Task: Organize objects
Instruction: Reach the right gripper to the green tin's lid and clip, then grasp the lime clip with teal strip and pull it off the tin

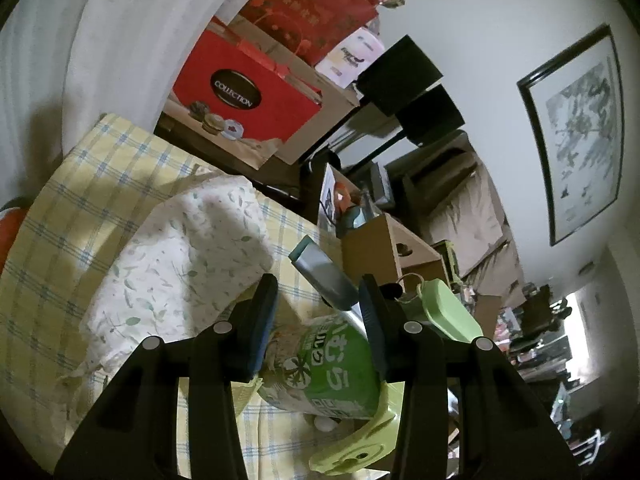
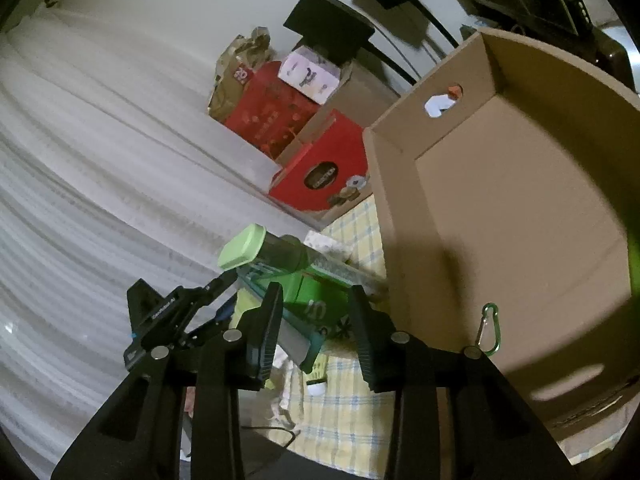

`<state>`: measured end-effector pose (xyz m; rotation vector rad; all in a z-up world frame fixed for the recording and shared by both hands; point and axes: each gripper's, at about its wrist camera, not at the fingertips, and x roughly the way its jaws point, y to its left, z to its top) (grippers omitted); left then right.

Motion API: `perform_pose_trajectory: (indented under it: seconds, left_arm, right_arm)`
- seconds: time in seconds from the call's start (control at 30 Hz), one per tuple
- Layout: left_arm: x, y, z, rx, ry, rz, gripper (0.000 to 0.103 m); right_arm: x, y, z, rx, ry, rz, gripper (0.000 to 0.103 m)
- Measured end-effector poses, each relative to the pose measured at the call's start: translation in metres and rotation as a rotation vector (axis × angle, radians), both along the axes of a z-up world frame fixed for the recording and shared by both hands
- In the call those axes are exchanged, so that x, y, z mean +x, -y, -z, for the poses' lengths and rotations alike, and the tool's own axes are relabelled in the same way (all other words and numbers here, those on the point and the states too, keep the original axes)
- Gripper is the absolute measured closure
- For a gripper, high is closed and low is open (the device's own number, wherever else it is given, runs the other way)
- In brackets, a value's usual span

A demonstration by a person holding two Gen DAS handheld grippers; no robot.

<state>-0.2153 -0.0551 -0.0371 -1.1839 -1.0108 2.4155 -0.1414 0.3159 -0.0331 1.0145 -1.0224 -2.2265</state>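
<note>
- Since the loose things lie heaped together on the checked cloth (image 1: 80,200), just beside the open cardboard box (image 2: 520,220), the heap appears to be a staging place from which items are to be lifted into that box.
- A green carabiner (image 2: 489,326) is already seen on the box's inner wall, near its right side.
- The green canister (image 1: 332,364) lies on its side at the near edge of the cloth. A grey tube (image 1: 320,272) rests across it towards the far side, and a pale green case (image 1: 444,308) sits to its right.
- A flowered cushion (image 1: 180,260) lies to the left of the heap.
- The left gripper (image 1: 320,320) is set astride the canister. Its jaws are drawn partly in, the canister fills the gap, and both pads seem to press on its sides, so a grip is judged to be made.
- The right gripper (image 2: 316,320) is held low over the tube's flat crimped end. Its jaws stand partly open, and the tube lies between them by the left pad. A clear gap is left at the right pad, so nothing is yet held.
- Crowding of the two grippers over one heap is judged a risk.
</note>
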Motion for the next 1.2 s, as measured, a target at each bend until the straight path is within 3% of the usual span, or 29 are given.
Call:
perform_pose_trajectory:
  seconds: [0.33,0.53,0.77,0.97,1.2]
  left_arm:
    - [-0.001,-0.003,0.000,0.031,-0.003,-0.009,0.065]
    - [0.000,-0.005,-0.007,0.021,-0.013,-0.012,0.065]
    - [-0.004,-0.009,-0.007,0.016,-0.008,-0.023,0.065]
    - [-0.005,-0.012,-0.004,0.021,0.004,-0.028,0.065]
    - [-0.008,-0.013,0.002,0.026,0.017,-0.031,0.065]
  right_arm:
    - [0.014,0.000,-0.003,-0.022,0.008,-0.022,0.068]
    - [0.029,-0.009,-0.011,0.050,-0.013,0.041,0.068]
    - [0.056,0.001,-0.007,-0.043,-0.014,0.014,0.067]
    - [0.043,0.025,0.007,-0.066,0.030,-0.005,0.067]
    - [0.028,0.026,0.005,-0.072,0.016,0.061,0.073]
